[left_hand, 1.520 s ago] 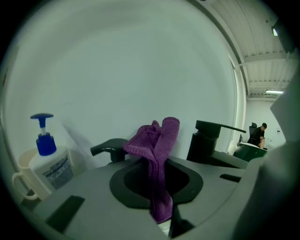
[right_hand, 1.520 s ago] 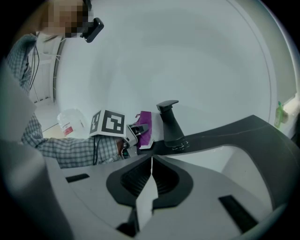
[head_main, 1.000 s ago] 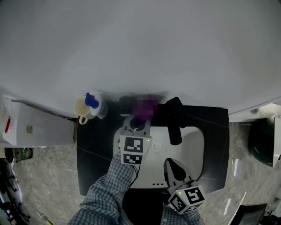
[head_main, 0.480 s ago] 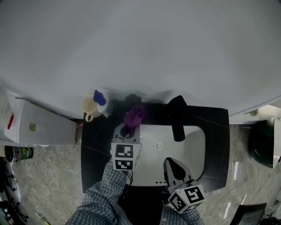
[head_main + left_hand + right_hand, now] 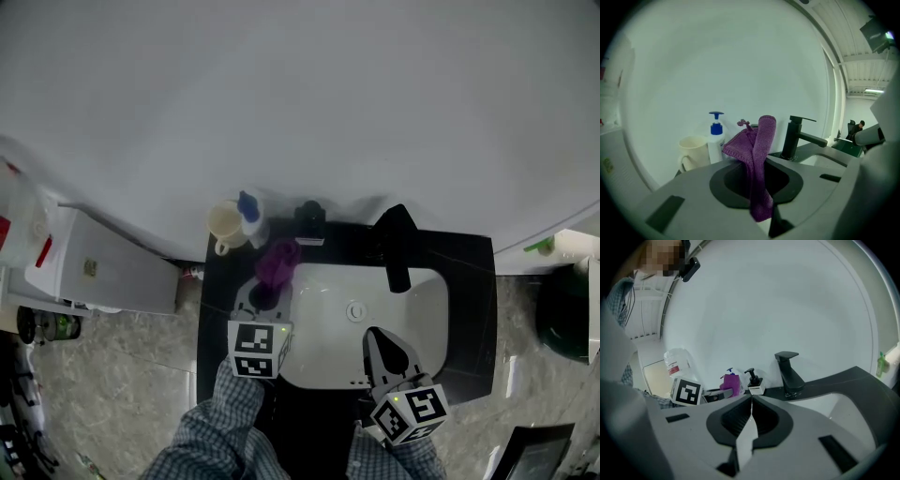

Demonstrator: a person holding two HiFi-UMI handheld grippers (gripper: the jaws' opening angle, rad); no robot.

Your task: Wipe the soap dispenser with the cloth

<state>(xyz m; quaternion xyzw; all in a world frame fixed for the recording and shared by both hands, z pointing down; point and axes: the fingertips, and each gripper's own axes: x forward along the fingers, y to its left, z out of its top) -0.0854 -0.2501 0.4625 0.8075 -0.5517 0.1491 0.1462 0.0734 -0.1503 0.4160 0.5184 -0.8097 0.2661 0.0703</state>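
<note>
Your right tool (image 5: pixel 382 349) hangs over the near rim of the white sink (image 5: pixel 319 319). Its jaws are pressed together and hold nothing. At its 10 o'clock, your left tool (image 5: pixel 265 292) is clamped on the purple cloth (image 5: pixel 277 260), which stands up out of the jaws and folds over, with a tail hanging between them. The soap dispenser (image 5: pixel 309 221), a black pump on a white base, stands on the black table (image 5: pixel 469 281) at the cloth's 1 o'clock, near it but not touching. A mug (image 5: pixel 225 223) and a blue-capped bottle (image 5: pixel 249 208) sit at the cloth's 11 o'clock. A black faucet (image 5: pixel 397 248) is at the dispenser's 4 o'clock.
</note>
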